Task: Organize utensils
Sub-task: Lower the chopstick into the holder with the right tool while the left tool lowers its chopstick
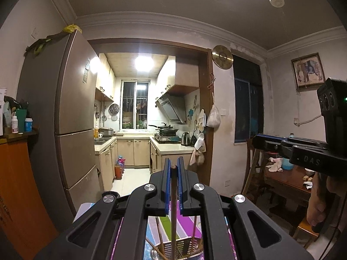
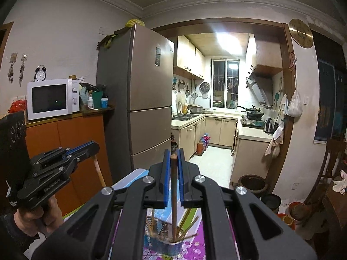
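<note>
The left gripper is held about level, its jaws closed on a thin wooden chopstick that hangs down between them. The right gripper is tipped slightly downward, its jaws likewise clamped on a chopstick. Each handle is gripped by a hand.

The letters "DAS" stand raised on the black body of the right gripper; nothing else is legible.
</note>
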{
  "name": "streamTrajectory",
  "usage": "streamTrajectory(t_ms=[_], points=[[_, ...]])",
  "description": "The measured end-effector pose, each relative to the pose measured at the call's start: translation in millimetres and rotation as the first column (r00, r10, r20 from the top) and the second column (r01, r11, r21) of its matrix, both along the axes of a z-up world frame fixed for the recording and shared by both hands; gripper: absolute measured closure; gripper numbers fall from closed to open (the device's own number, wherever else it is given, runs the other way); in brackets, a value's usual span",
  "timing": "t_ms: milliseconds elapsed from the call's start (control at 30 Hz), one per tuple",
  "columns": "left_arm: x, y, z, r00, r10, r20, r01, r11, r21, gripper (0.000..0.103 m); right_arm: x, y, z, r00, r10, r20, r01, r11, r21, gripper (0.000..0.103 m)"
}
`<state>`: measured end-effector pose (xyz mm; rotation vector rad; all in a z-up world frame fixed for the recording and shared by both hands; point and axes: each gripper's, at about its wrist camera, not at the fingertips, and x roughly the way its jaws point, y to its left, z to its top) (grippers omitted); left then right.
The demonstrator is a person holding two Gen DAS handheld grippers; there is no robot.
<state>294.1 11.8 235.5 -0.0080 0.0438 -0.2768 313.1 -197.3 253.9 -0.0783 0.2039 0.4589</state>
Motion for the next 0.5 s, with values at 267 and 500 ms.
streamTrajectory(t_ms=[267,500], points=[[44,-1,-14,1.000,0.006,-0.030,-0.006,1.000,-0.006,0.096,44,3,-17,0.999,0.005,-0.038,-0.004,1.000,0.017,0.098],[75,-3,-32,0.997,0.004,-0.071,-0.005,1.000,-0.003,0.096,72,11,-45,0.996,0.015,-0.091,-0.015,1.000,0.006,0.098]])
